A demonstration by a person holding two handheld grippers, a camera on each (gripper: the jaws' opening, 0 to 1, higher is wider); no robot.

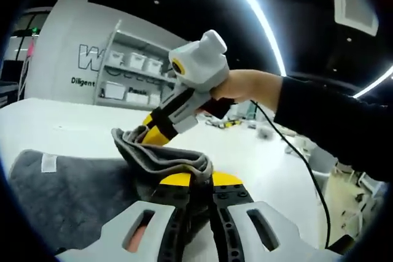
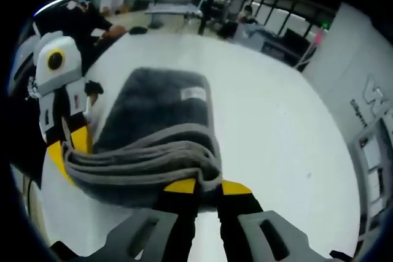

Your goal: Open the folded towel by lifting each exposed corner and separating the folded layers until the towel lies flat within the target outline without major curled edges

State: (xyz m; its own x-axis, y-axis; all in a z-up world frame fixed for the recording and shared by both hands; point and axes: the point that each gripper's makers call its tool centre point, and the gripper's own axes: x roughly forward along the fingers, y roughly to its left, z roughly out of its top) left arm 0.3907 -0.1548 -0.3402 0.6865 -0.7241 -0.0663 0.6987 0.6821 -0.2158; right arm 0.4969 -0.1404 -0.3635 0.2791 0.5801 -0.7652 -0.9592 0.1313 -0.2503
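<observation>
Towel [image 2: 153, 133] edge pinched shut in left tool [image 1: 193, 183] and right tool [image 2: 206, 189], lifted off table [image 2: 270, 127]; next, draw apart

We read "Diligent" in small dark letters on the white wall [image 1: 67, 41] at the upper left of the left gripper view, under a large outlined "W". In the right gripper view, the same wall's lettering [image 2: 359, 110] at right is blurred; the towel's tag [image 2: 193, 94] is unreadable.
</observation>
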